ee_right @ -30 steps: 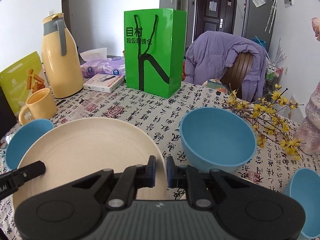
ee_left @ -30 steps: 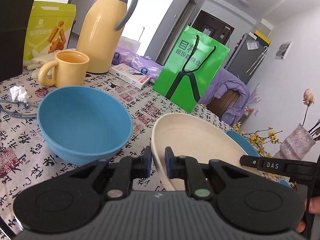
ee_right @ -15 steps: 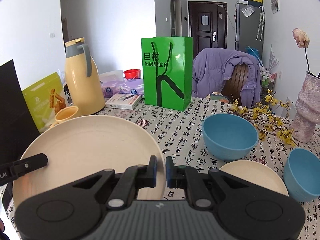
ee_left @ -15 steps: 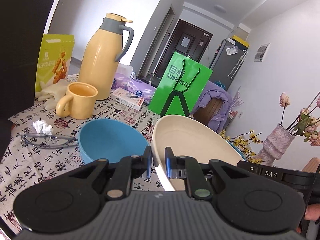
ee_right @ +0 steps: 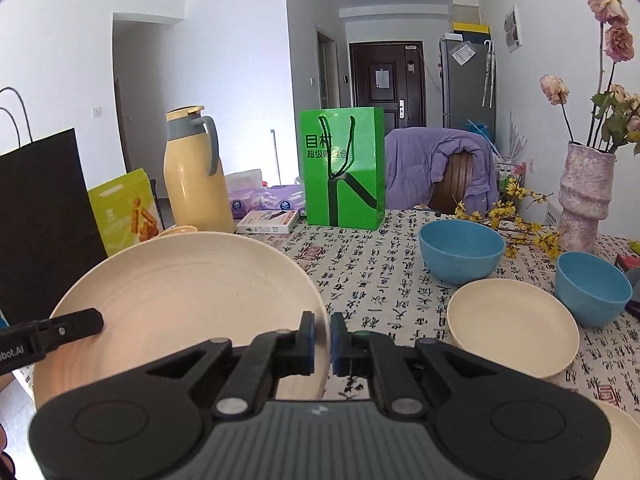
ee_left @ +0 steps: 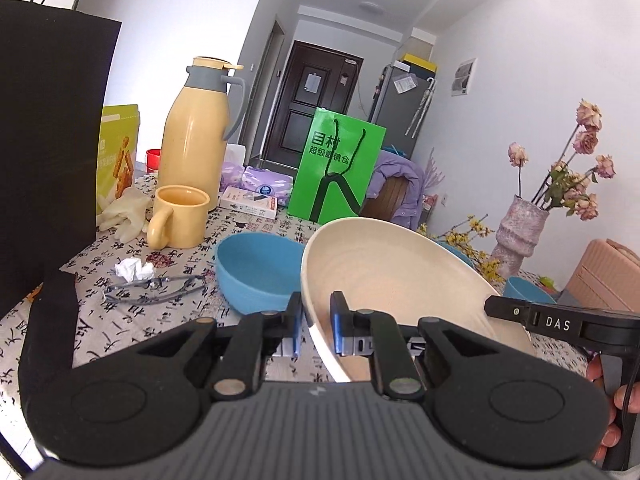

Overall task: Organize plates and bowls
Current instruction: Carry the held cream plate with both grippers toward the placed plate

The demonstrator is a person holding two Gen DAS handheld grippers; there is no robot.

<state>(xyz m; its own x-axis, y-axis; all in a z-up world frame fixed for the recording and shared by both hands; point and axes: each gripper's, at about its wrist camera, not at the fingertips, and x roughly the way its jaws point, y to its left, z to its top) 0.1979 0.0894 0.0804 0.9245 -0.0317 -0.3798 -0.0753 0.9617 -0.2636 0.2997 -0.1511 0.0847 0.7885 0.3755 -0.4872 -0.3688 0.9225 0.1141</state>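
Moved: cream plate (ee_right: pixel 180 300), lifted off the surface (ee_right: pixel 380 276), now tilted between my tools. Left tool (ee_left: pixel 316 330) and right tool (ee_right: pixel 322 344) each clamped on its rim. Second cream plate (ee_right: pixel 512 328) right of right tool: likely stacking target.

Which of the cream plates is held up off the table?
The large cream plate, gripped at opposite rims by the left gripper and right gripper. The smaller cream plate lies flat on the tablecloth beside the blue bowls.
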